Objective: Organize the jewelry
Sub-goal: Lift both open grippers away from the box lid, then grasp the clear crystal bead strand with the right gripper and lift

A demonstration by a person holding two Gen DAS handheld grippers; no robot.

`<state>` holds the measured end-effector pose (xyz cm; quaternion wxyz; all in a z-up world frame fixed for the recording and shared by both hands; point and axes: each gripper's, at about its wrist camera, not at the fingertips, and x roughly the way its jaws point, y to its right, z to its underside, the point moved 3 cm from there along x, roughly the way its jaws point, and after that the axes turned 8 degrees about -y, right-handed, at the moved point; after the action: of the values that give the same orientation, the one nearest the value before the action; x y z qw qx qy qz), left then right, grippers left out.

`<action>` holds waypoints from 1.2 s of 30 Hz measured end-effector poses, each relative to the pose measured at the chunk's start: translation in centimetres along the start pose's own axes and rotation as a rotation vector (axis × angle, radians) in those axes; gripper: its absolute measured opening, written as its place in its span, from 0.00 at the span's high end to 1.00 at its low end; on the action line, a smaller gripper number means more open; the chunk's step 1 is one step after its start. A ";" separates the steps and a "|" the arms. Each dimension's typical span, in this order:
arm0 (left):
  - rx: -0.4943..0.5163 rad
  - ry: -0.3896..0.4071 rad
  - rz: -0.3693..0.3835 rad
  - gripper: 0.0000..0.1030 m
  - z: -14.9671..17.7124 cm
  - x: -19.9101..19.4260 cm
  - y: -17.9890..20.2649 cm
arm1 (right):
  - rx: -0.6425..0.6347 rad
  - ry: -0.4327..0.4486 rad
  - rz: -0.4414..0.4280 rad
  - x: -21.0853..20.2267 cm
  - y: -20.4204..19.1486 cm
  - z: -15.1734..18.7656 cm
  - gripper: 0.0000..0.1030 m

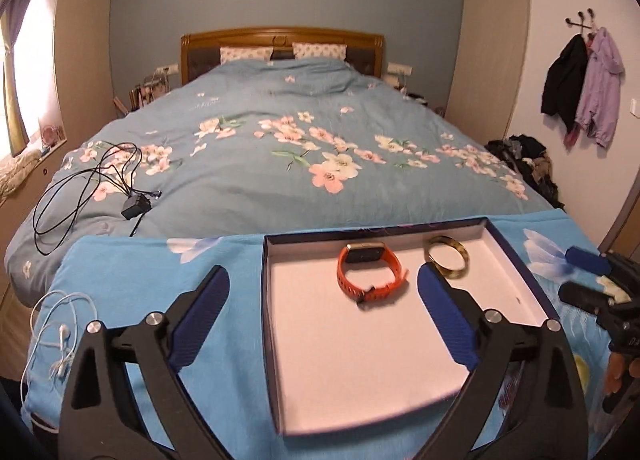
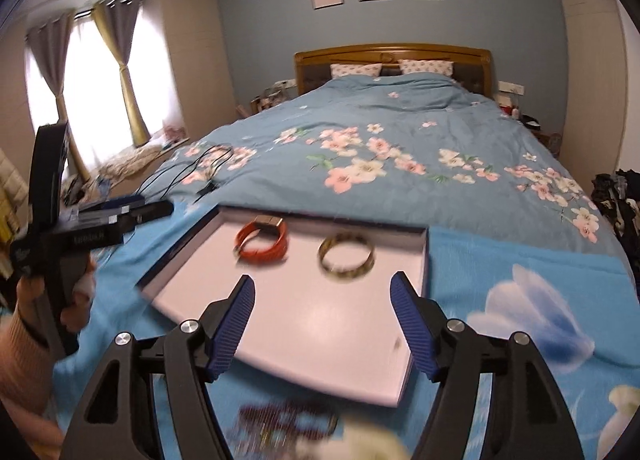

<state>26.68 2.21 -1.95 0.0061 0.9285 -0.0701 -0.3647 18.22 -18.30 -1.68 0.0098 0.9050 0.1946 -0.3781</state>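
Both grippers are held wide and empty. Just ahead of the right gripper (image 2: 322,294), the gold bangle (image 2: 346,257) lies flat in the tray (image 2: 420,284); the orange watch (image 2: 262,239) is found left, nearer the left gripper (image 1: 322,288).

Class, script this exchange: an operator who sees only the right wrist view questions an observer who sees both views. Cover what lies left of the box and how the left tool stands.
Operator: What lies left of the box?
Observer: White earphones lie tangled on the blue cloth, apart from the box.
Operator: I see the left tool only side-on. Is it open?
Observer: Yes. The left tool is wide open and holds nothing; the orange watch lies in the box beyond it.
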 end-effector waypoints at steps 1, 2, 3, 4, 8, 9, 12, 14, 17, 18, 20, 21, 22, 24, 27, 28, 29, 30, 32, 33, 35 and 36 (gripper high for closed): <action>-0.001 0.014 -0.005 0.06 0.7 -0.9 -0.1 | -0.012 -0.011 -0.002 -0.3 -0.3 0.8 0.34; -0.002 0.025 -0.007 0.06 1.3 -1.6 -0.1 | -0.023 -0.018 -0.001 -0.5 -0.5 1.4 0.34; -0.001 0.031 -0.003 0.06 1.9 -2.3 -0.2 | -0.038 -0.027 0.003 -0.7 -0.7 2.2 0.34; 0.000 0.031 0.001 0.06 2.6 -2.9 -0.3 | -0.045 -0.034 0.006 -0.8 -0.9 2.8 0.34; 0.004 0.041 0.009 0.06 5.3 -4.7 -0.5 | -0.066 -0.082 -0.010 -1.0 -1.6 5.4 0.39; 0.016 0.046 0.006 0.06 5.9 -5.1 -0.3 | -0.076 -0.096 -0.012 -0.9 -1.8 6.0 0.43; 0.048 0.058 -0.005 0.06 7.5 -6.3 0.1 | -0.085 -0.120 -0.019 -0.8 -2.2 7.4 0.46; 0.064 0.062 -0.006 0.06 8.7 -7.0 0.5 | -0.082 -0.133 -0.027 -0.7 -2.3 8.1 0.50; 0.083 0.059 -0.012 0.06 9.9 -7.7 1.0 | -0.086 -0.147 -0.028 -0.8 -2.5 8.9 0.51; 0.089 0.055 -0.009 0.06 10.2 -7.7 1.1 | -0.091 -0.145 -0.030 -1.0 -2.6 9.0 0.52; 0.099 0.047 -0.007 0.06 10.8 -7.9 1.4 | -0.104 -0.146 -0.027 -1.1 -2.8 9.1 0.52; 0.104 0.043 -0.005 0.06 11.0 -7.9 1.6 | -0.110 -0.155 -0.023 -0.9 -2.9 9.2 0.53; 0.109 0.039 -0.002 0.06 11.2 -7.9 1.8 | -0.112 -0.163 -0.017 -0.8 -3.0 9.3 0.54; 0.116 0.035 0.002 0.06 11.7 -8.0 2.0 | -0.114 -0.184 -0.014 -0.4 -3.0 9.4 0.59; 0.128 0.020 0.007 0.06 11.7 -7.5 2.4 | -0.122 -0.174 -0.031 -0.6 -3.5 9.5 0.60; 0.131 0.015 0.009 0.06 11.9 -7.4 2.4 | -0.129 -0.176 -0.026 -0.6 -3.7 9.6 0.61; 0.134 0.012 0.010 0.06 12.0 -7.3 2.5 | -0.134 -0.178 -0.024 -0.5 -3.9 9.6 0.62; 0.137 0.009 0.010 0.06 12.1 -7.2 2.5 | -0.139 -0.181 -0.027 -0.5 -4.0 9.7 0.64; 0.139 0.004 0.015 0.06 12.3 -7.1 2.7 | -0.143 -0.183 -0.015 -0.4 -4.1 9.7 0.65; 0.141 0.003 0.018 0.06 12.3 -7.1 2.8 | -0.142 -0.183 -0.016 -0.4 -4.1 9.7 0.65; 0.144 0.005 0.019 0.06 12.3 -7.1 2.8 | -0.132 -0.183 -0.008 -0.4 -3.9 9.6 0.65; 0.146 0.006 0.022 0.06 12.3 -7.1 2.8 | -0.122 -0.188 -0.003 -0.4 -3.7 9.6 0.65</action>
<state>12.82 0.84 -6.03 -0.0573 0.9267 -0.1067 -0.3557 10.15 -16.60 -7.78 0.0823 0.8631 0.2169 -0.4486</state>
